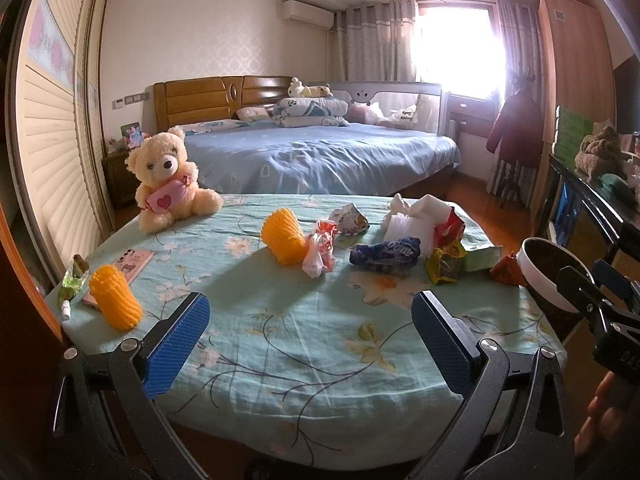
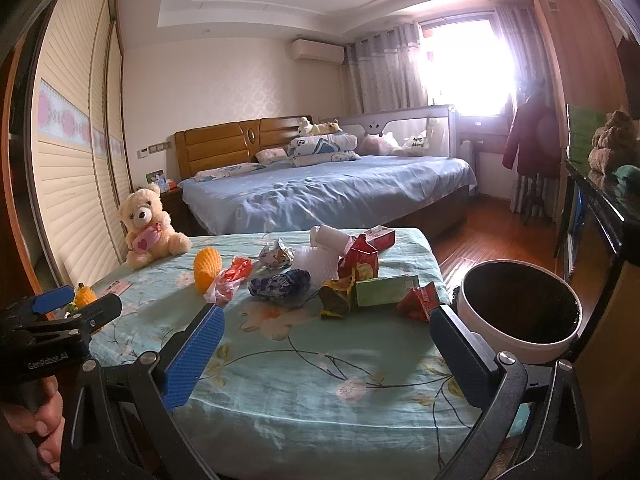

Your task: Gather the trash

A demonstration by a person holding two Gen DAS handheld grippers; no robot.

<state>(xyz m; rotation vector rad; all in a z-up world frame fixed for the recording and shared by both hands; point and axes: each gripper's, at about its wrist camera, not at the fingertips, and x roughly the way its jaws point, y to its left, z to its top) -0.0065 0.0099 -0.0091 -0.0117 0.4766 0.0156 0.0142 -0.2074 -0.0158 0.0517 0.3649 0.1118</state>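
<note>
Trash lies on a floral teal bedspread (image 1: 280, 344): a blue wrapper (image 1: 386, 254) (image 2: 280, 284), a red-and-white plastic bag (image 1: 320, 252) (image 2: 230, 280), a green box (image 2: 386, 290), red snack wrappers (image 2: 420, 300), a yellow-green wrapper (image 1: 444, 264) and white foam wrap (image 1: 412, 220). A white bin with a dark inside (image 2: 520, 312) (image 1: 544, 272) stands at the bed's right edge. My left gripper (image 1: 310, 332) is open and empty above the near bedspread. My right gripper (image 2: 326, 344) is open and empty, near the bin.
A teddy bear (image 1: 168, 180) sits at the far left. Two orange foam nets (image 1: 116, 300) (image 1: 284, 236), a pink phone (image 1: 128, 264) and a small bottle (image 1: 72, 280) lie on the left. A big blue bed (image 1: 320, 156) is behind. A dark cabinet (image 2: 600, 220) stands right.
</note>
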